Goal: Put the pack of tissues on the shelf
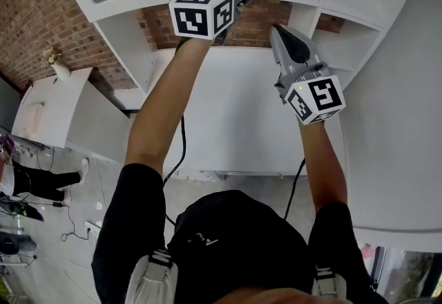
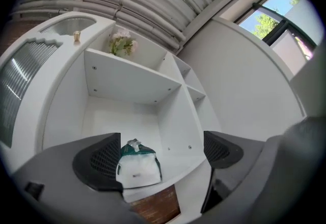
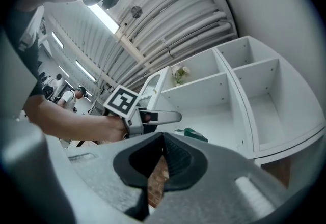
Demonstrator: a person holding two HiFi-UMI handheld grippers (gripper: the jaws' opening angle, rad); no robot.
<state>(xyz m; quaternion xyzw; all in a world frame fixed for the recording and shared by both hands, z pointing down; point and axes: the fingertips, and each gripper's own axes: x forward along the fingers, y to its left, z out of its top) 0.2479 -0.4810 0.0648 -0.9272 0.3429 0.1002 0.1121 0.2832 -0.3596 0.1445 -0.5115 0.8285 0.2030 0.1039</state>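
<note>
The pack of tissues [image 2: 138, 166] is seen as a soft white packet with a dark green top and a crumpled tuft. It is stood on the shelf [image 2: 179, 168], between the widely spread jaws of the left claw [image 2: 163, 154], just beside the left jaw and unpinched. The right claw [image 3: 162, 159] is pressed together on nothing.

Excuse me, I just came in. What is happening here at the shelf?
A person holds a gripper in each hand at a white shelf. The pack of tissues stands on it, next to one finger of the left gripper, whose fingers are spread wide and do not clamp it. The right gripper is shut and empty, held off to the side.
</note>
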